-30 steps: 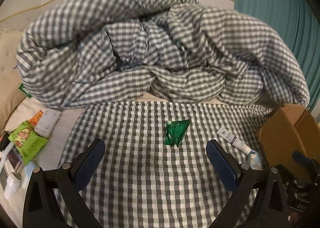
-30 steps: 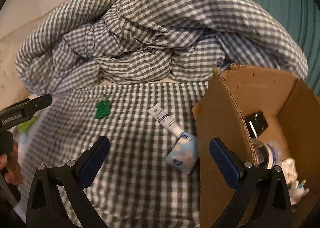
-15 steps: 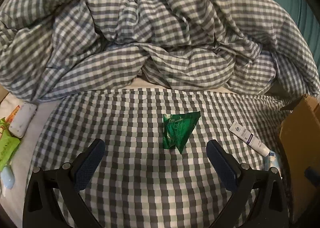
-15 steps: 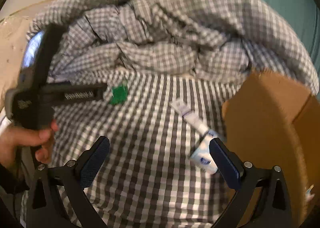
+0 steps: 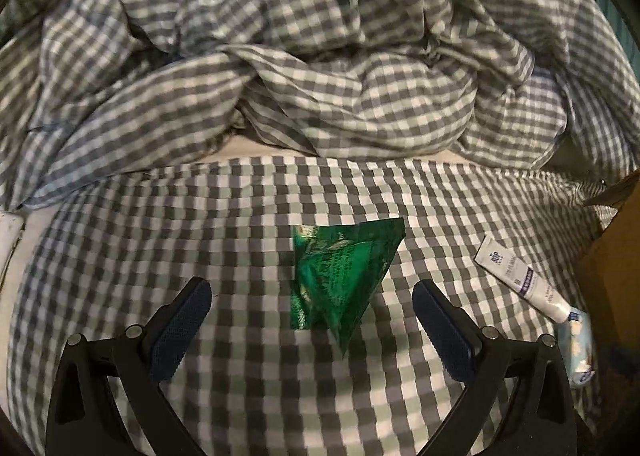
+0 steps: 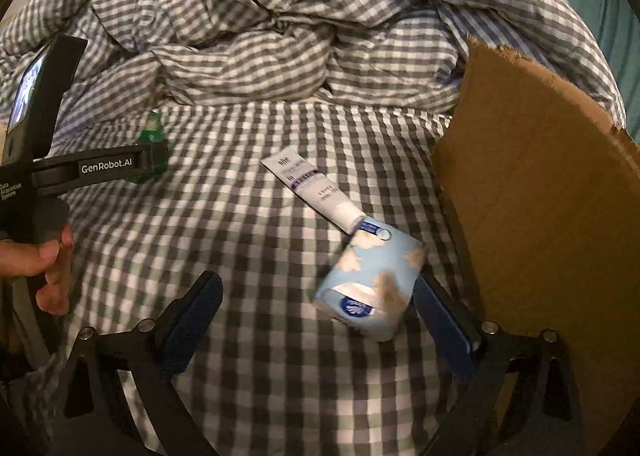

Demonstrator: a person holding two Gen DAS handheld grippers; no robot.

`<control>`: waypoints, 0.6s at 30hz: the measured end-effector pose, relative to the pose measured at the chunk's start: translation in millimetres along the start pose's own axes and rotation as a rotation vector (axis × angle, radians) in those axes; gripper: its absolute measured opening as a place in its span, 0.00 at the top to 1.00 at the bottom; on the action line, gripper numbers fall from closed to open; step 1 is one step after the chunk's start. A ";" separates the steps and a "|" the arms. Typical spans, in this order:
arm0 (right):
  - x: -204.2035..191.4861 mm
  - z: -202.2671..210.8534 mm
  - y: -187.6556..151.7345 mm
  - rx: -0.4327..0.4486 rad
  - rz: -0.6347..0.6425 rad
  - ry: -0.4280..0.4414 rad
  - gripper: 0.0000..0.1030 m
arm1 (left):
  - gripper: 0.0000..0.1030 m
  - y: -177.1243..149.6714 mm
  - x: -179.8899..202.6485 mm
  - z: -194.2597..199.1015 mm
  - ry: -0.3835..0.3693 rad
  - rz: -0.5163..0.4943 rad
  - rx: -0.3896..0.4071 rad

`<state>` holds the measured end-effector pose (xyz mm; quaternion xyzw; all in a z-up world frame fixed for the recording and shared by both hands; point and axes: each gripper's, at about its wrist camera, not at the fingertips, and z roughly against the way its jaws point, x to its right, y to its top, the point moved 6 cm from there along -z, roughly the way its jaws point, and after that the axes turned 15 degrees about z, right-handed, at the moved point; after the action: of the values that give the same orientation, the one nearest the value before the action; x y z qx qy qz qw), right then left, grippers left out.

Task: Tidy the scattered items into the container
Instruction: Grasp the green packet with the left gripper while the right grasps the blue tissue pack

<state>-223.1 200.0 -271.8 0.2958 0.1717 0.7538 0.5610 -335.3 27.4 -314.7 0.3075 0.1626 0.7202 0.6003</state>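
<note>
On the checked bedsheet [image 5: 240,396], the green foil packet [image 5: 340,280] lies flat just ahead of the left gripper [image 5: 312,304], whose jaws stand wide apart with the packet between and a little beyond their tips, neither pad touching it. To the right lies a white tube [image 5: 516,280], its capped end meeting a pale blue tissue pack [image 5: 578,348], and beyond that stands the brown cardboard box [image 5: 616,268]. At the far side a rumpled checked duvet [image 5: 320,56] is heaped. From the right wrist, the right gripper [image 6: 316,308] has just been narrowing its jaws yet stays broadly spread; the tissue pack [image 6: 372,284] sits between them against the right pad, ungripped. A hand [image 6: 44,264] at the left edge holds the other gripper's handle.
</note>
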 end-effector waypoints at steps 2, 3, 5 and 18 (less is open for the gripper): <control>3.1 -7.1 -3.4 -0.021 -0.015 0.007 0.15 | 0.06 -1.6 3.0 -5.5 0.001 -0.009 -0.009; 4.9 -11.6 -6.1 -0.035 -0.024 0.013 0.16 | 0.15 -2.7 3.7 -8.0 0.003 -0.011 -0.016; 4.1 -16.4 -9.0 -0.048 -0.023 0.014 0.16 | 0.37 -5.0 1.7 -13.3 0.010 -0.002 -0.037; 9.8 -33.4 3.9 -0.074 -0.006 -0.064 0.16 | 0.72 -3.0 -7.1 2.8 -0.029 0.010 -0.029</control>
<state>-249.3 210.5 -292.7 0.2982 0.1267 0.7481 0.5790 -330.6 20.8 -316.2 0.3102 0.1418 0.7209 0.6033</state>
